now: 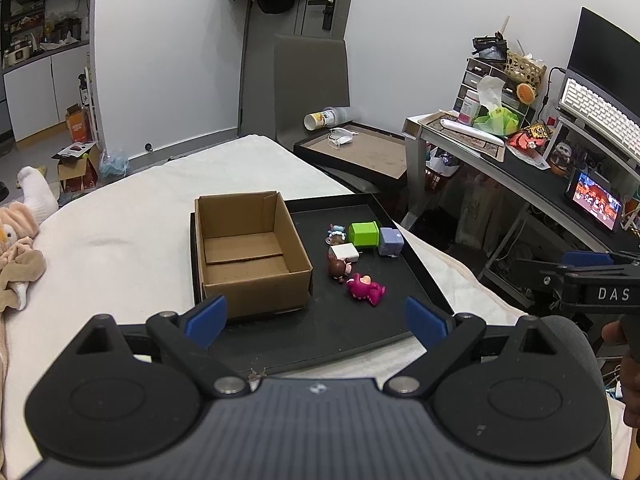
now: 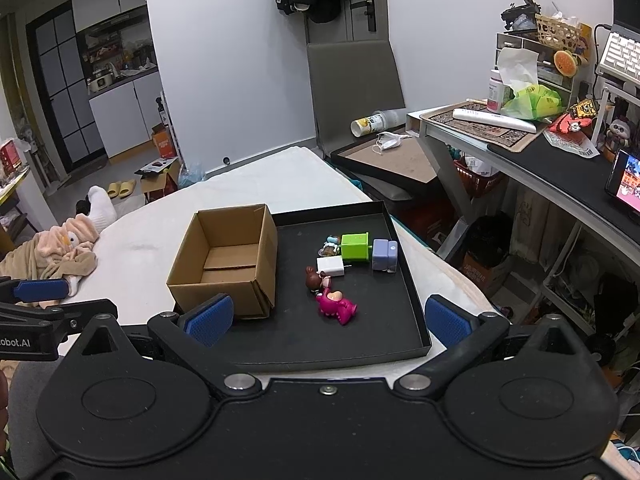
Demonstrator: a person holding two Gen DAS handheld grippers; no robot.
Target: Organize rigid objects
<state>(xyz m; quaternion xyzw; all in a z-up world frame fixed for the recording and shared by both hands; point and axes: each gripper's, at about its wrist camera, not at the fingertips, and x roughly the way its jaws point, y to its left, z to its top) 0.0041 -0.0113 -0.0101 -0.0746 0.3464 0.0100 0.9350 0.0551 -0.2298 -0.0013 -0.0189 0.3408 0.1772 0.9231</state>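
Observation:
A black tray lies on a white bed. An open, empty cardboard box stands on its left part. To the right of the box lie a pink bear toy, a brown-haired doll, a white block, a green cube, a lilac cube and a small blue-capped figure. My left gripper is open at the tray's near edge. My right gripper is open too, holding nothing.
A plush toy and beige cloth lie at the bed's left. A cluttered desk with a keyboard and a lit screen stands to the right. A second dark tray with a face mask sits beyond the bed. The right gripper shows at the left view's right edge.

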